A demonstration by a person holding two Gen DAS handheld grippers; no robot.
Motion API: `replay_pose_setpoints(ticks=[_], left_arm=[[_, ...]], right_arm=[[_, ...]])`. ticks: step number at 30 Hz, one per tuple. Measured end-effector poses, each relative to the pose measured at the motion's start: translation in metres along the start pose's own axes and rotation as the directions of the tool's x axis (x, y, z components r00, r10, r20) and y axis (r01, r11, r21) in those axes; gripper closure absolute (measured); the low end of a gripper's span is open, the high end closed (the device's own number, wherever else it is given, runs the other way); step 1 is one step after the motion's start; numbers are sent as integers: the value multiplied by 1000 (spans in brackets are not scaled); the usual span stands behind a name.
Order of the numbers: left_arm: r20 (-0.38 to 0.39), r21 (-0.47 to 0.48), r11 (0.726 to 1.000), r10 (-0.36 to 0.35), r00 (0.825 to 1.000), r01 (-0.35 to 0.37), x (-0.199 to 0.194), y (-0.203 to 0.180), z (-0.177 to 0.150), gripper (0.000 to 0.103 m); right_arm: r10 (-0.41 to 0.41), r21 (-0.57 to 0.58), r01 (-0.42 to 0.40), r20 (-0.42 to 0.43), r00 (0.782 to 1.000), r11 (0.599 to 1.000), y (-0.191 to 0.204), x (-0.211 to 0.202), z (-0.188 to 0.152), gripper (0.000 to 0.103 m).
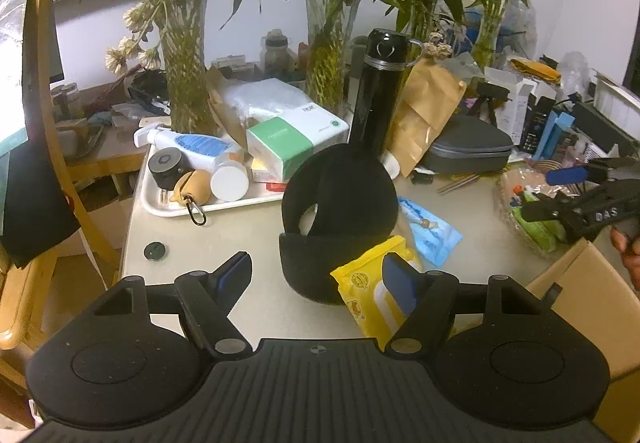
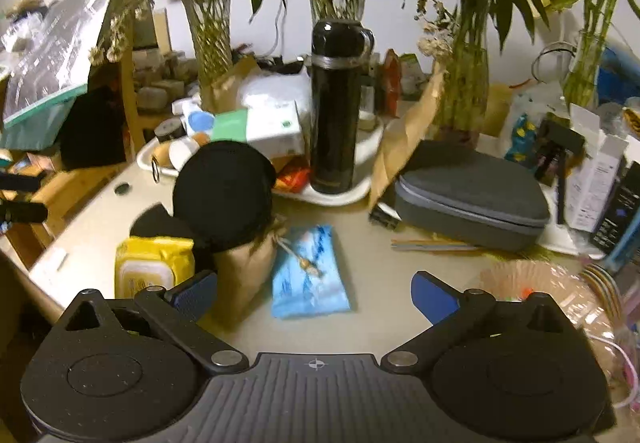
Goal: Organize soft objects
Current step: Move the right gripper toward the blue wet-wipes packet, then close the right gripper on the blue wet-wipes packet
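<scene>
Both our left gripper (image 1: 316, 275) and right gripper (image 2: 314, 297) are hovering spread apart, gripping nothing, over a cluttered beige table (image 1: 240, 243). We are seeing a black cap (image 1: 336, 219) partly hiding the yellow wipes pack (image 1: 368, 291) beside a blue pouch (image 2: 306, 275).

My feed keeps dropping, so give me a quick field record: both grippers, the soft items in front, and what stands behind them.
left gripper: open, empty, over the table edge
right gripper: open, empty
black cap: on table, centre
yellow wipes pack: touching the cap's right side
blue pouch: flat, ahead of right gripper
black flask: upright on the white tray
grey case: closed, far right
</scene>
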State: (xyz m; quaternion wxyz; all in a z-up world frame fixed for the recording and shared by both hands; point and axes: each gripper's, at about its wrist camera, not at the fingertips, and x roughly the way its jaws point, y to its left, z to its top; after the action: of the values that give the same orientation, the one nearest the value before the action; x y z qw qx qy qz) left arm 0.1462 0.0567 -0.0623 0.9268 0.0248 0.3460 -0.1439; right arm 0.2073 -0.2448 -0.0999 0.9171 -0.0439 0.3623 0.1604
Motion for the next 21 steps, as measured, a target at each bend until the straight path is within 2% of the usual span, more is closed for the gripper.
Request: replay_pose_setpoints(ticks=[7, 10, 21], left_arm=[[-37, -95, 995, -46, 998, 42, 3, 8, 6, 31], [-43, -86, 996, -29, 999, 25, 6, 6, 8, 31], [-64, -85, 996, -22, 998, 17, 11, 3, 12, 31]], right_arm=[[11, -39, -12, -35, 999, 999, -1, 31, 8, 2], [14, -76, -17, -42, 999, 997, 0, 43, 8, 9], [-9, -145, -15, -158, 987, 989, -2, 101, 0, 9]])
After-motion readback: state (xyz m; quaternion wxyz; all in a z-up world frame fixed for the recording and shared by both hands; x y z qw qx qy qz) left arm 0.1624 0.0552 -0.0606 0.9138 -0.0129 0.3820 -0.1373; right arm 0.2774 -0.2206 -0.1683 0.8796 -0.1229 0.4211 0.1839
